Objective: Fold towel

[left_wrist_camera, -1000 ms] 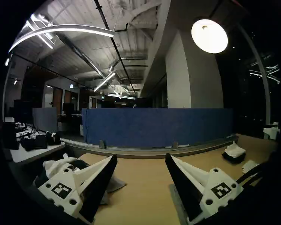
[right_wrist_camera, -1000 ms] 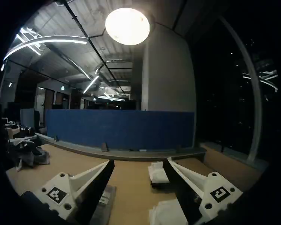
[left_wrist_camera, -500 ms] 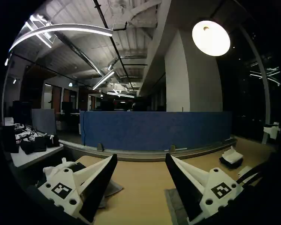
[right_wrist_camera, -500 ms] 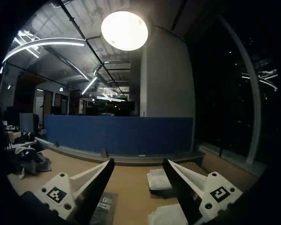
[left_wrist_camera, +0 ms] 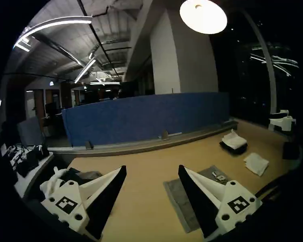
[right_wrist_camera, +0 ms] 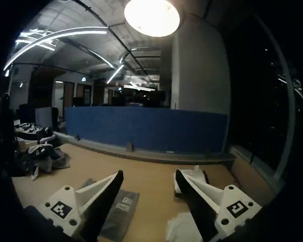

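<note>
A grey towel [left_wrist_camera: 184, 197] lies flat on the wooden table [left_wrist_camera: 143, 177], with a small tag near its far corner. In the left gripper view it lies just right of the gap between the fingers of my left gripper [left_wrist_camera: 151, 177], which is open and holds nothing. The right gripper view shows the same grey towel [right_wrist_camera: 119, 209] low between the fingers, partly hidden behind the left finger. My right gripper [right_wrist_camera: 148, 179] is open and empty, above the table.
Folded white towels [left_wrist_camera: 256, 163] and a stack [left_wrist_camera: 233, 142] rest at the table's right. A heap of crumpled cloth [right_wrist_camera: 42, 157] sits at the left. A blue divider [left_wrist_camera: 147, 115] runs along the back edge. Another white towel [right_wrist_camera: 182, 226] lies near my right finger.
Both views have tipped down, so more of the table shows. The grey towel now shows more fully in both views. Both grippers stayed open.
</note>
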Demonstrator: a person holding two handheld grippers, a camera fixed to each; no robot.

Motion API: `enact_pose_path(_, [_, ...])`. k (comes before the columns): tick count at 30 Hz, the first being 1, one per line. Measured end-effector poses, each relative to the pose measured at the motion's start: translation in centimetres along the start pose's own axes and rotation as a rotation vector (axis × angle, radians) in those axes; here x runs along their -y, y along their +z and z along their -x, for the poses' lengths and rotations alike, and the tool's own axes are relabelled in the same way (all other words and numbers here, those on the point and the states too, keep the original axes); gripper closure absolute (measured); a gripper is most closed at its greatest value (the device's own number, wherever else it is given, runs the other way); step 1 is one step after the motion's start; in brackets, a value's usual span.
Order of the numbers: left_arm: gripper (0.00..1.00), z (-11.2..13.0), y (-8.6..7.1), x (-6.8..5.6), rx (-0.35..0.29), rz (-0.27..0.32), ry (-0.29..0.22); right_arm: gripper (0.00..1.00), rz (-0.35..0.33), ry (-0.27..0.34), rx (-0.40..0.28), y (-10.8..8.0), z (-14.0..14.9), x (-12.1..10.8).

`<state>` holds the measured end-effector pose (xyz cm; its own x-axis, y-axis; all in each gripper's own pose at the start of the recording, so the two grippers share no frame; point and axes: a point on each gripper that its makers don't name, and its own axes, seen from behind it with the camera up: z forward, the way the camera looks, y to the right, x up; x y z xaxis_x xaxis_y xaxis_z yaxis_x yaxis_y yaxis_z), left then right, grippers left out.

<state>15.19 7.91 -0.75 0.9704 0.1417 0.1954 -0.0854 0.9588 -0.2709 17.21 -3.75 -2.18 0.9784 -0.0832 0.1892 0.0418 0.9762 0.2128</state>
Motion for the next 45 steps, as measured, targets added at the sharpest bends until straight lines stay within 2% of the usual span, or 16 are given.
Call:
enact_pose_path(6, [0.05,2.4,-0.2,-3.5,0.126,0.146,0.043,0.0,-0.143,-0.04,0.197,0.0,3.5,3.0])
enact_pose_path(9, [0.05,3.3,-0.6,-5.2,0.175,0.222,0.049,0.0,-0.184,-0.069,0.251,-0.2,4.5,3.9])
enact_pose_path(12, [0.05,3.9,-0.7,-5.7,0.206,0.25,0.058,0.0,-0.211,-0.078,0.279,-0.3,5.0,4.4])
enact_pose_path(18, [0.05,4.9,-0.8,-6.4,0.238,0.28,0.075,0.0,-0.242,-0.079,0.302,-0.4,5.6,5.2])
enact_pose_path(27, [0.05,7.2,-0.4,-7.1,0.255,0.296,0.109,0.0,-0.254,-0.101,0.339,-0.1,8.4,5.9])
enact_pose_path(36, [0.05,11.8,0.7,-8.2,0.272,0.304,0.141,0.0,-0.256,-0.123,0.379,0.7,12.8,6.7])
enact_pose_path(45, [0.05,17.6,1.9,-9.4,0.335,0.328,0.16,0.0,-0.275,-0.134,0.434,2.0,18.3,8.0])
